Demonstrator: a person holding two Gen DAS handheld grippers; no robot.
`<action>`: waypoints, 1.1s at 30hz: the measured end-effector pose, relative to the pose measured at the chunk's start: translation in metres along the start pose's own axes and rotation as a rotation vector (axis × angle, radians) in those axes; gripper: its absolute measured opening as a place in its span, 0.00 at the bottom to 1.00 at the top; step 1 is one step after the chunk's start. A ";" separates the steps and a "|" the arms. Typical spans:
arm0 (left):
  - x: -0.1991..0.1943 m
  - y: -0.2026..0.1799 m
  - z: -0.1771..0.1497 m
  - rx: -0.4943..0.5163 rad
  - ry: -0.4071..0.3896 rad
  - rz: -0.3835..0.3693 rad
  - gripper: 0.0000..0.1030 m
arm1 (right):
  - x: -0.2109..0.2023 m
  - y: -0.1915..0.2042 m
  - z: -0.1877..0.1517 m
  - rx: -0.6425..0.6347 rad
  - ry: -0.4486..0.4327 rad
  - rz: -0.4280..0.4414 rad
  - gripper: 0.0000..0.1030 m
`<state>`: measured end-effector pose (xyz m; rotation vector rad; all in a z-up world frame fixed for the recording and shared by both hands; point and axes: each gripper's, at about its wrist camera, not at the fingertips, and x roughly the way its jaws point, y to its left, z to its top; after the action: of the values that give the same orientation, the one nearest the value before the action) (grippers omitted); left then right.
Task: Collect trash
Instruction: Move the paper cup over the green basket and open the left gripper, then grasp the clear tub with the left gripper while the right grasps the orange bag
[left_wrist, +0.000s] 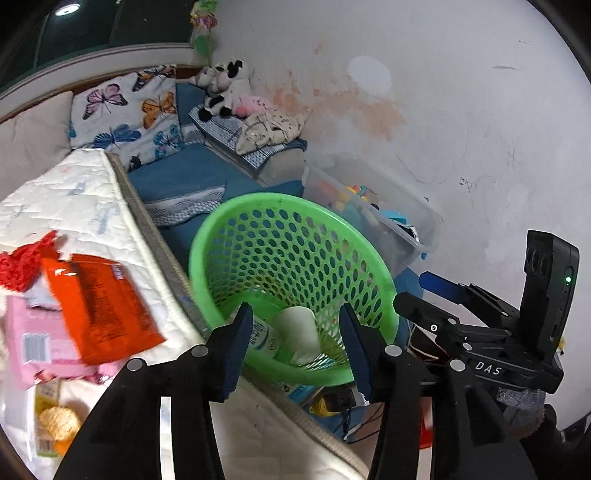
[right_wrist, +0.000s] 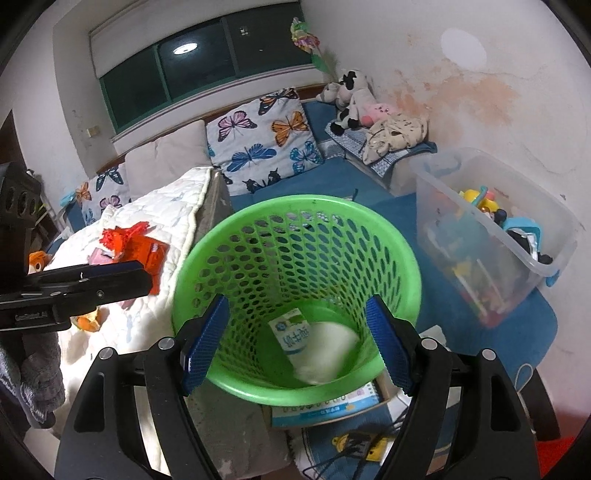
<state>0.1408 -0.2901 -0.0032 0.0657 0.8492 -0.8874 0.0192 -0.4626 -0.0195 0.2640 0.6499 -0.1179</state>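
at the far left of the left wrist view, the wrappers lie blurred on the white quilt (left_wrist: 92, 206): an orange packet (left_wrist: 99, 306) over a pink packet (left_wrist: 33, 343), a red knitted scrap (left_wrist: 22, 266) half cut off by the frame edge, and a yellow snack bag (left_wrist: 51, 421) too smeared to read. toward the middle, the left tool (left_wrist: 295, 347) hangs with its jaws apart and nothing between the blue pads, over the near rim of the green basket (left_wrist: 258, 206). inside the basket lie a small carton (left_wrist: 264, 338) and a white cup-like thing (left_wrist: 299, 332), both partly hidden by the tool's fingers. at the lower right the other tool shows only side-on.

in the right wrist view, the left tool pokes in from the left edge, its tip covering part of the orange packet. in the centre the right tool (right_wrist: 297, 341) stands open and empty, straddling the basket's near rim without clearly touching it. the carton's print is legible; the white thing beside it is a blur. a clear toy bin (right_wrist: 517, 206) sits at right.
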 end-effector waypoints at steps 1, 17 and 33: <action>-0.006 0.003 -0.003 -0.003 -0.007 0.009 0.45 | -0.001 0.003 -0.001 -0.001 -0.001 0.006 0.74; -0.107 0.050 -0.069 -0.015 -0.124 0.288 0.58 | 0.000 0.070 -0.001 -0.088 0.000 0.095 0.78; -0.117 0.116 -0.129 -0.191 -0.084 0.480 0.69 | 0.014 0.119 -0.006 -0.158 0.042 0.170 0.80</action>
<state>0.1022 -0.0884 -0.0448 0.0620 0.7902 -0.3553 0.0499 -0.3470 -0.0083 0.1691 0.6718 0.1018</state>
